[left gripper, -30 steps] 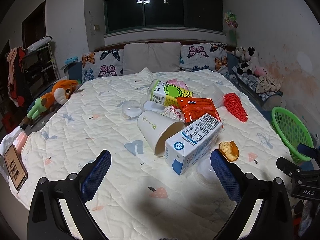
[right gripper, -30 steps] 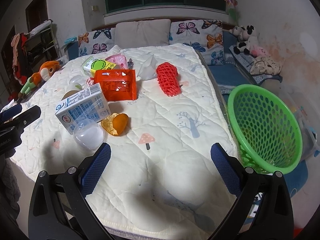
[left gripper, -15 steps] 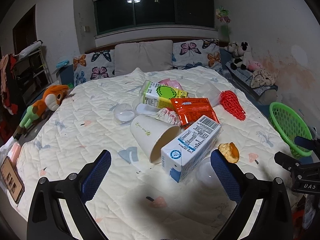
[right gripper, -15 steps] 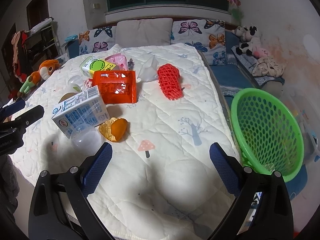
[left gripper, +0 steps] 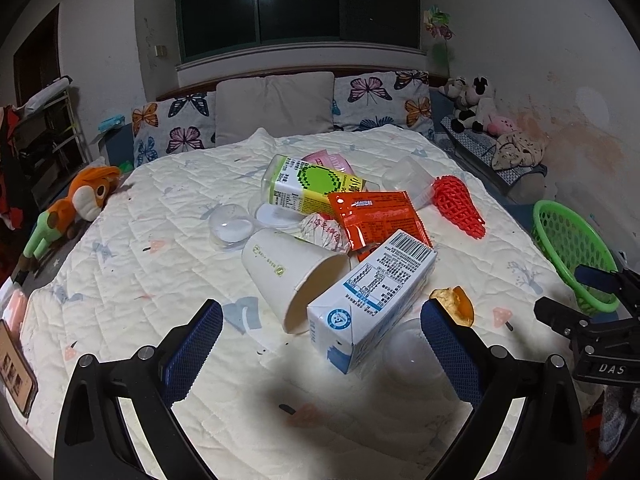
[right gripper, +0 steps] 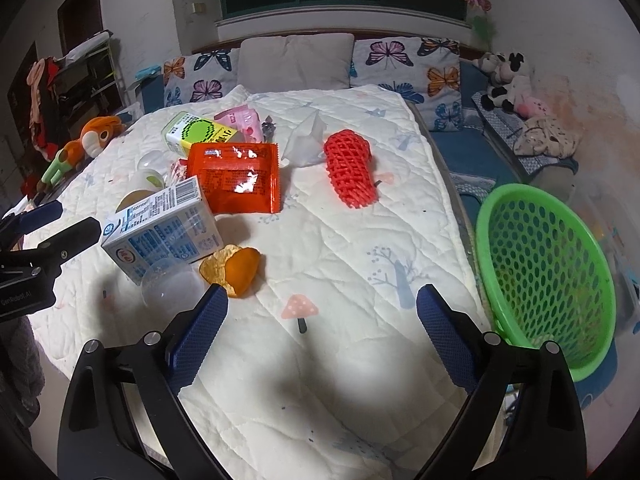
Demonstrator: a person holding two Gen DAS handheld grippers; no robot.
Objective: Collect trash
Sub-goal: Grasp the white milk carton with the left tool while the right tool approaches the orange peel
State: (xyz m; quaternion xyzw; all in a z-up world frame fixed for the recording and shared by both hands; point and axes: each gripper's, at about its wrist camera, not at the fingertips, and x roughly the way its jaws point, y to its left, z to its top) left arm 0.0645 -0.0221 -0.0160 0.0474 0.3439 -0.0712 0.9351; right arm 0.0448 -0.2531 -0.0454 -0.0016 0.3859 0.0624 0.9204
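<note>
The trash lies in one loose heap near the middle of the bed [left gripper: 120,280], which makes sense for a clear-up: everything sits within reach of both hands, and the green basket [right gripper: 544,264] stands off the bed's right edge, tilted with its mouth toward the quilt, so pieces can go straight across into it. As far as its mesh shows, it looks empty; I judge the collecting has hardly begun.

In the heap, a paper cup [left gripper: 294,270] lies on its side with its mouth toward the camera, touching a blue-and-white milk carton [left gripper: 372,300] that leans across it. Behind them are an orange snack packet [left gripper: 378,216], a green-labelled carton [left gripper: 312,188], a crumpled wrapper [left gripper: 324,232] and clear plastic lids. A piece of orange peel [right gripper: 234,270] rests just beside the milk carton, and a red foam fruit net [right gripper: 352,168] lies apart, nearer the basket side.

The left gripper [left gripper: 320,354] hangs above the near edge of the heap, aimed down at the cup and milk carton; its fingers [left gripper: 194,354] are spread wide and touch nothing. The right gripper [right gripper: 320,338] points at bare quilt between the peel and the basket; its jaws have just been closing a little (only slightly), yet its fingers [right gripper: 448,340] stand wide apart with nothing between them.
</note>
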